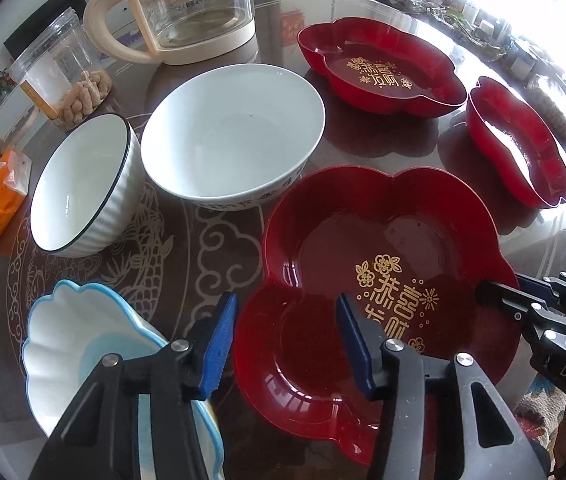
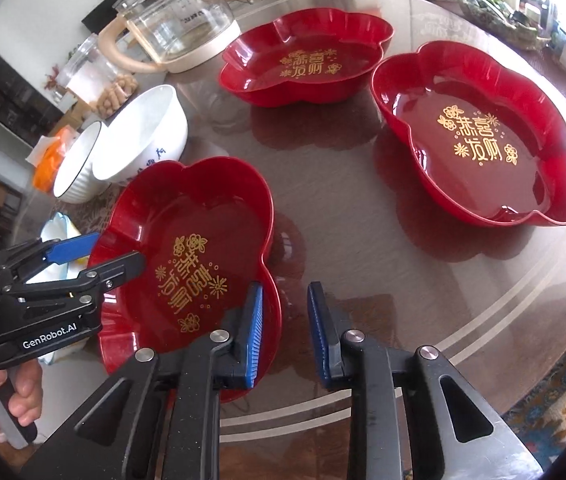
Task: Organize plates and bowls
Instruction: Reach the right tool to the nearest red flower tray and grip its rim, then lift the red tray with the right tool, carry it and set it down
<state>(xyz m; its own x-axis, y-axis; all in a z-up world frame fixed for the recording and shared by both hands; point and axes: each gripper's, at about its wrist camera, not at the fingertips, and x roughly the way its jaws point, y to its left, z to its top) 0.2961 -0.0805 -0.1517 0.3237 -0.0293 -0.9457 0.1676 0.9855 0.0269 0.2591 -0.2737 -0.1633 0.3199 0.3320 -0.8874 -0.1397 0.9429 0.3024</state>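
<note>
While its blue pads [image 1: 219,344] straddled the near plate's [image 1: 363,240] left rim, one inside and one outside with gaps showing, the left gripper [image 1: 283,344] was apart, not yet pinching. The right gripper [image 2: 285,332] likewise sat open astride that plate's right rim, pads clear of it. The plate lay on the glass table [image 2: 363,240], two more red plates [image 2: 307,60] [image 2: 475,140] well beyond. Left of it stood a white bowl [image 1: 231,136], a ribbed bowl [image 1: 83,184] touching it, and a blue-rimmed dish [image 1: 67,340].
</note>
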